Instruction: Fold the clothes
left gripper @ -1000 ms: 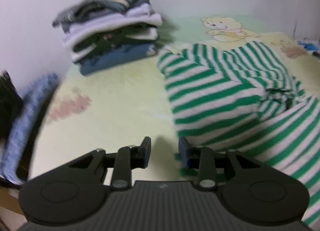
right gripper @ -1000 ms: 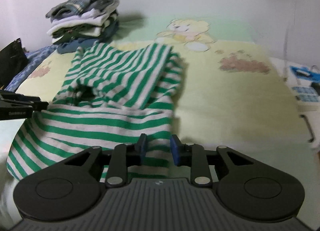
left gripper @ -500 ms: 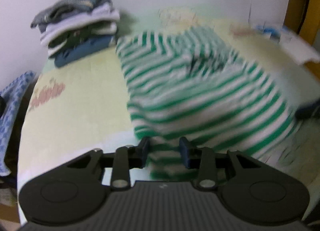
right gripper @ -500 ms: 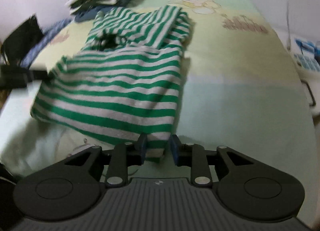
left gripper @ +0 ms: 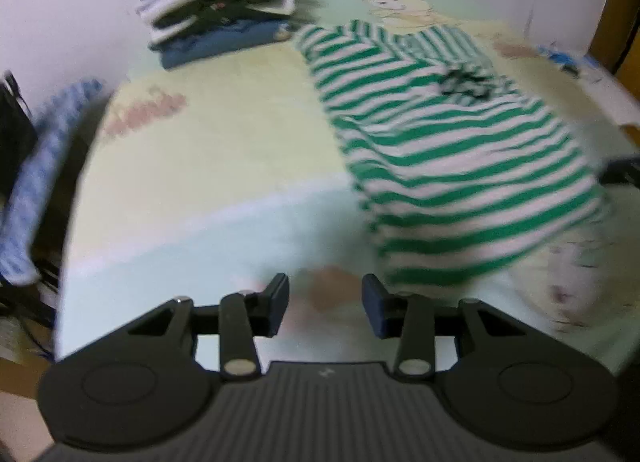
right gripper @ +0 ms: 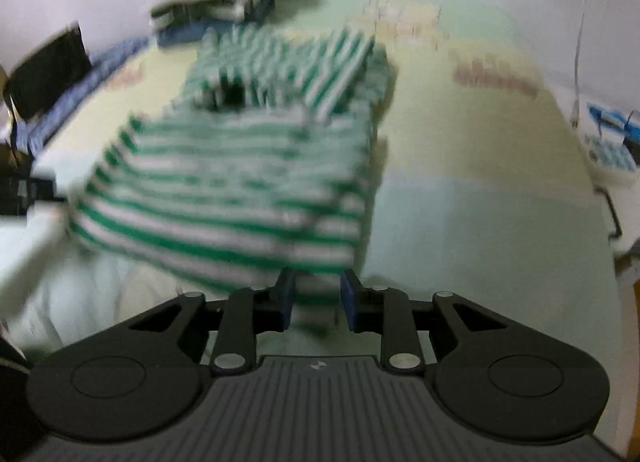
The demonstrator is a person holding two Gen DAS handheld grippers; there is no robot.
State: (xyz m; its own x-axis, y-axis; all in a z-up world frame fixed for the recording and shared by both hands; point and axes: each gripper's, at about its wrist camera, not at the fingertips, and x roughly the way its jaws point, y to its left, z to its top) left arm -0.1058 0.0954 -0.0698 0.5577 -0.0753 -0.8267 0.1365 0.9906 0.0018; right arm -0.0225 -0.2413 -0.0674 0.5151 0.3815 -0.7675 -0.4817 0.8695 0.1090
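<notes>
A green-and-white striped shirt lies spread on the bed, collar end away from me. My left gripper hangs over bare sheet just left of the shirt's near hem. Its jaws are opening and hold nothing. In the right wrist view the striped shirt runs down to my right gripper, which is shut on the near hem's right corner. Both views are blurred by motion.
A stack of folded clothes stands at the far left of the bed by the wall. The bed sheet is pale yellow and green with cartoon prints. A blue checked cloth hangs off the left side. A black bag and a blue-and-white box flank the bed.
The shirt was drawn toward the near edge of the bed and laid flatter. My left gripper let go of the hem and slid off to the left. The right gripper kept its hold.
</notes>
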